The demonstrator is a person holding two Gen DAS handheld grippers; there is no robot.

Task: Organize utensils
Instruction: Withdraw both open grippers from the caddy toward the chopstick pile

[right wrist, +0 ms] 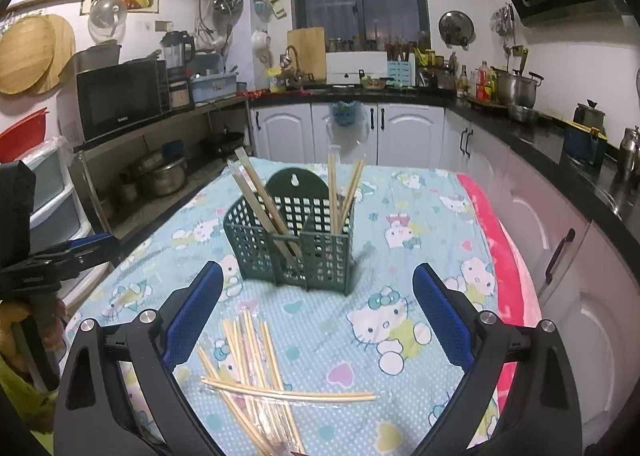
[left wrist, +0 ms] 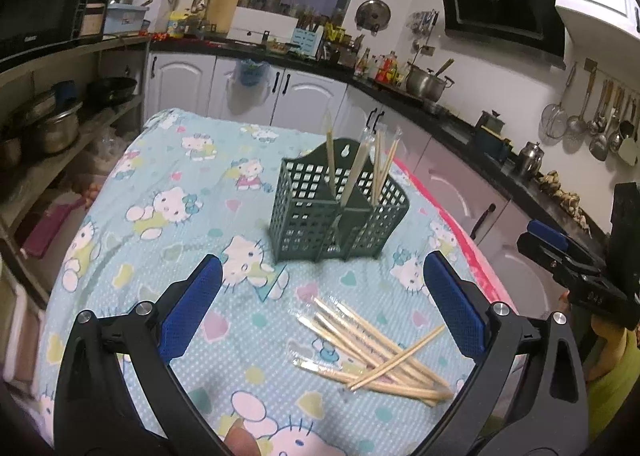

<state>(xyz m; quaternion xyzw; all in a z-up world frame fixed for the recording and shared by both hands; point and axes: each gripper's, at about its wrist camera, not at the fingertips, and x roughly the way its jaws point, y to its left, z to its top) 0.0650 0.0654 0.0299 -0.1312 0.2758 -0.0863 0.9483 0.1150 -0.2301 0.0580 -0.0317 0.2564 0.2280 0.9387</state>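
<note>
A table under a cartoon-cat cloth (right wrist: 420, 216) holds a green slotted caddy (right wrist: 292, 244) near its middle. The job looks partly done: about 6 chopsticks (left wrist: 356, 172) stand upright across its compartments, while a loose pile (left wrist: 376, 352) lies flat on the cloth in front. Left gripper (left wrist: 320, 308) and right gripper (right wrist: 316, 312) hover above the pile, fingers wide apart, holding nothing.

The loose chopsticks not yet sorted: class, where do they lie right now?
The loose chopsticks lie in a crossed pile on the tablecloth, nearer the cameras than the green holder, between the open left gripper's fingers in its view.
</note>
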